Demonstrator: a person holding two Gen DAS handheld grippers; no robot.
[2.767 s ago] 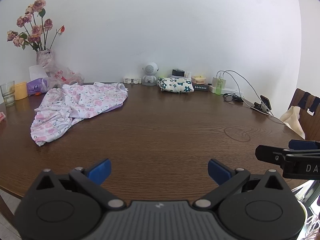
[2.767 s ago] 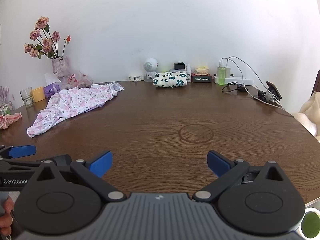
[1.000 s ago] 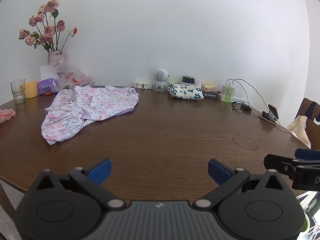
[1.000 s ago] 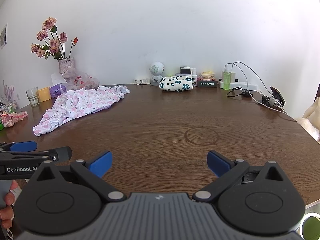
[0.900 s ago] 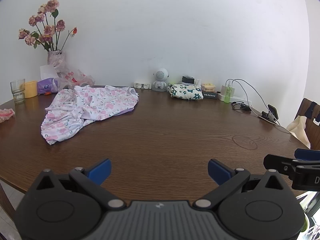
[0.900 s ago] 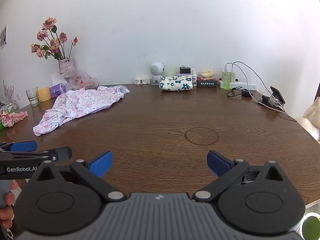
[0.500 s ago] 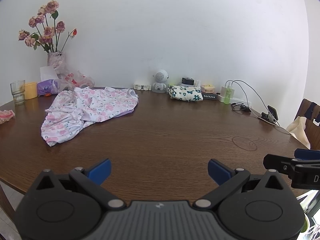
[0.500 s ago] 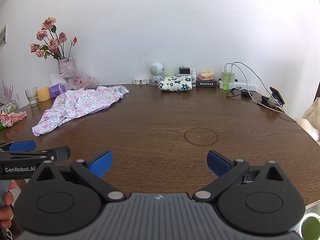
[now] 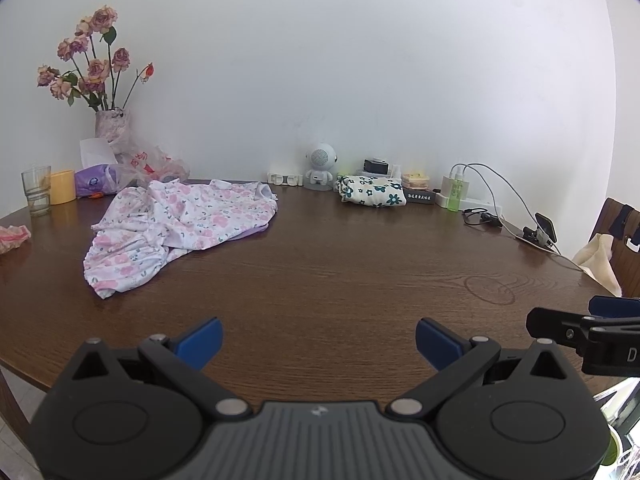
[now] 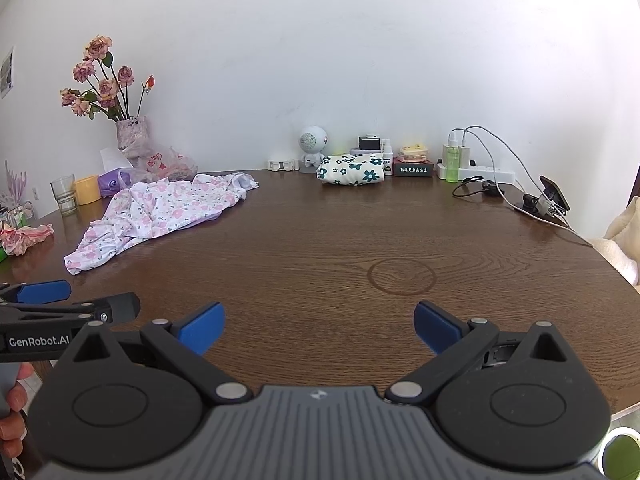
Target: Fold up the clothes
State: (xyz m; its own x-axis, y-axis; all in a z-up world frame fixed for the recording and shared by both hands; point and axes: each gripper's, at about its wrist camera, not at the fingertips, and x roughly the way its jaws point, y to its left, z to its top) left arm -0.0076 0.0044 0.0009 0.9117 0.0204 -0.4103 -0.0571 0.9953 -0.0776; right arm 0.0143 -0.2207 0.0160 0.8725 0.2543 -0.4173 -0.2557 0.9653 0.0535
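Pink-flowered garment (image 9: 180, 224) lies crumpled, unfolded, on bench (image 9: 340, 272). Left claw (image 9: 318, 338) and right claw (image 10: 318, 326) both wide, empty. Only right view shows fingertips (image 10: 14, 396).

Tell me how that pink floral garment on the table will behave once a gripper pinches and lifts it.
The pink floral garment lies crumpled in soft folds on the table, so it will probably hang limp and unfold when lifted. It looks thin, so likely light. A gathered cuff at its near end may bunch, so one pinch could catch several layers.
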